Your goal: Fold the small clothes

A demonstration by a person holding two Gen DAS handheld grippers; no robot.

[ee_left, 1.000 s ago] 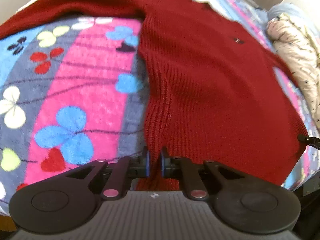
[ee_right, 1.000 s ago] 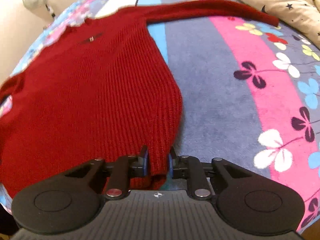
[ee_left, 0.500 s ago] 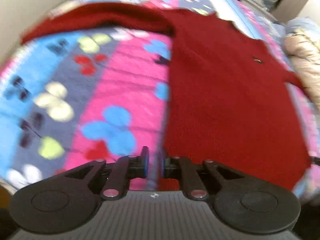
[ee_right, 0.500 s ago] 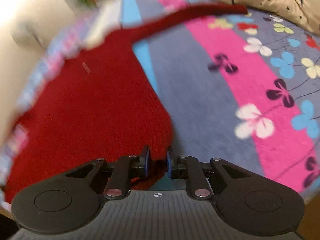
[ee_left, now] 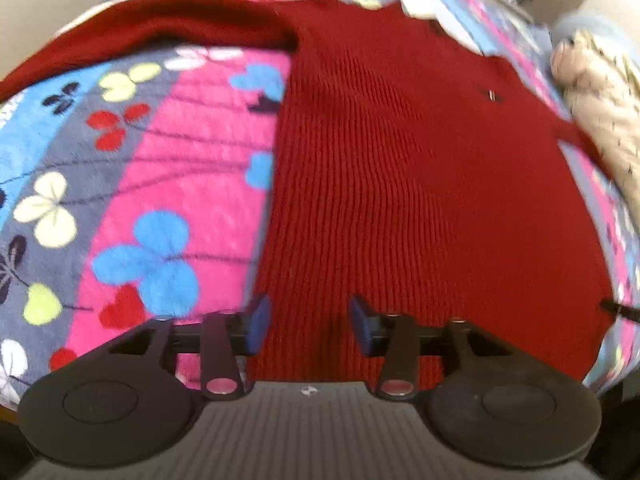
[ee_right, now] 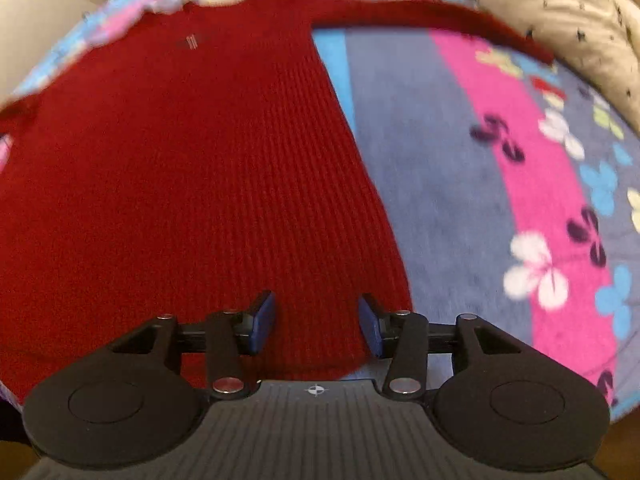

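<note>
Tools (ee_left: 306, 322) (ee_right: 318, 322) tilted downward, parted over sweater (ee_left: 400, 180) hem.

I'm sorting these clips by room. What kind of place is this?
Probably a bedroom: a red sweater lies spread on a flowered fleece blanket, apparently a bed, with star-print bedding bunched beside it.

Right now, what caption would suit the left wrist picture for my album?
Left gripper, its jaws just opened, above the hem of a red knit sweater lying flat on a flowered blanket.
</note>
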